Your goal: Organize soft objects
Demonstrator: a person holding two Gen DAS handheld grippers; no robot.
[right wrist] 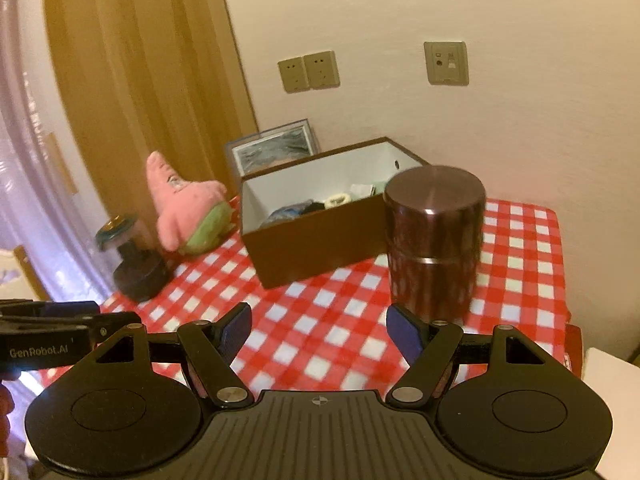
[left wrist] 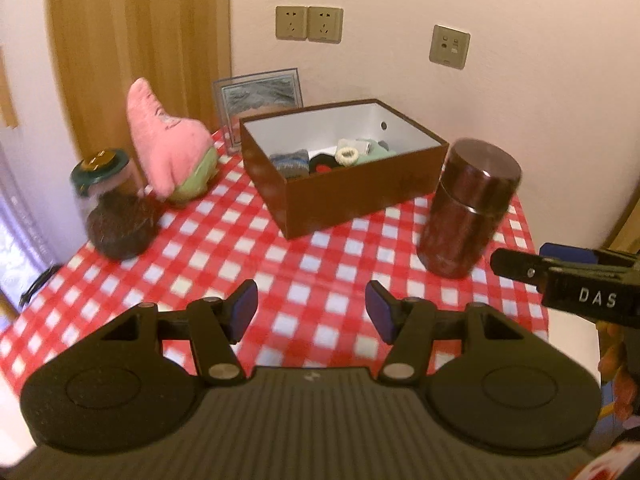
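**One plush left outside the box: reach with empty tongs**

One pink star plush (left wrist: 168, 148) standing at the far left of the worktop (left wrist: 304, 280), leaning beside the brown box (left wrist: 352, 196) yet apart from it, just behind a dark furry ball (left wrist: 120, 228) under a green-lidded jar (left wrist: 102, 168). Already in the box: small soft pieces, among them a cream scrunchie (left wrist: 346, 156) and a folded blue-grey knit (left wrist: 290, 162). Judged next: the plush into the box.

Left tongs (left wrist: 312, 312) spread wide, holding nothing; right tongs (right wrist: 320, 330) likewise wide and empty, low over the checked cloth. Closer to the plush: the left pair. Best to approach from the front, clear of jar and ball, then pinch the thick body rather than the thin pointed tip, which would likely flop. Lift high enough to pass the box wall. Worth minding on the right: the dark metal canister (right wrist: 434, 240), upright just beside the box and easy to knock. Framed picture (left wrist: 260, 98) behind, against the wall.
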